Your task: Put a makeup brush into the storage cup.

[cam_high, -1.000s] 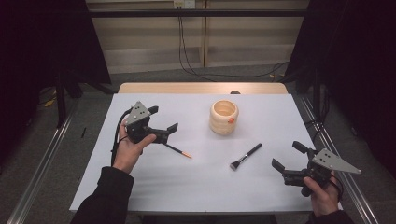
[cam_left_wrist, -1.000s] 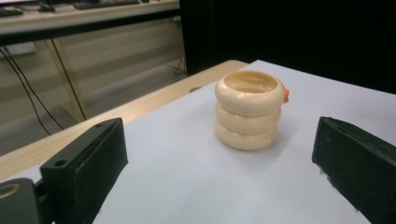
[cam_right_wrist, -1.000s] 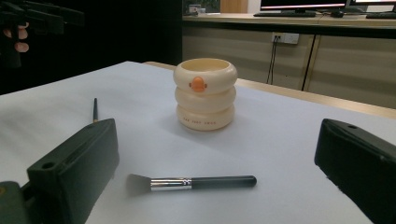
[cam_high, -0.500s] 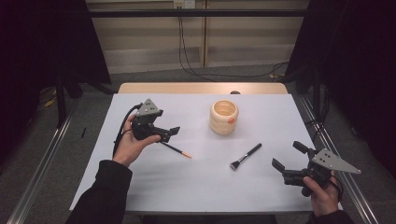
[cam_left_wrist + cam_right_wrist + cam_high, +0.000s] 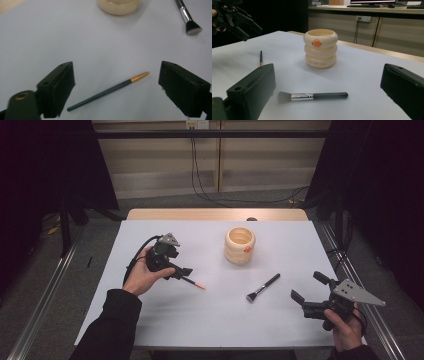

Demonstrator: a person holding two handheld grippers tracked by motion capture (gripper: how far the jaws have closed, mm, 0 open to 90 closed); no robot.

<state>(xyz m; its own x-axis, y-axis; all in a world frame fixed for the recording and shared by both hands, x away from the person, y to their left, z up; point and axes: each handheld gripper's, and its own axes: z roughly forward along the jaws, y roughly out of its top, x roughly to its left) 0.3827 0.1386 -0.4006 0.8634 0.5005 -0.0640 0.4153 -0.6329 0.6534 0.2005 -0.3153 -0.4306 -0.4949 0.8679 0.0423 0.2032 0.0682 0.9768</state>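
Dim room, beige cabinets (image 5: 215, 165) behind

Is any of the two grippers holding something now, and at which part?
Nothing is held. The left gripper is open over the thin brush, whose handle lies between its jaws untouched. The right gripper is open too, away from the flat brush.

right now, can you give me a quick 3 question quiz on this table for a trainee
1. True or false: the left gripper has its jaws clamped on the thin brush.
2. Which thing lies nearest the right gripper? A) the cream holder B) the flat-headed brush C) the thin brush
3. Fill in: the cream holder stands ____ on the white sheet.

Key:
1. False. The jaws stand open to either side of the thin brush, which lies on the sheet; they have just been closing.
2. B
3. upright
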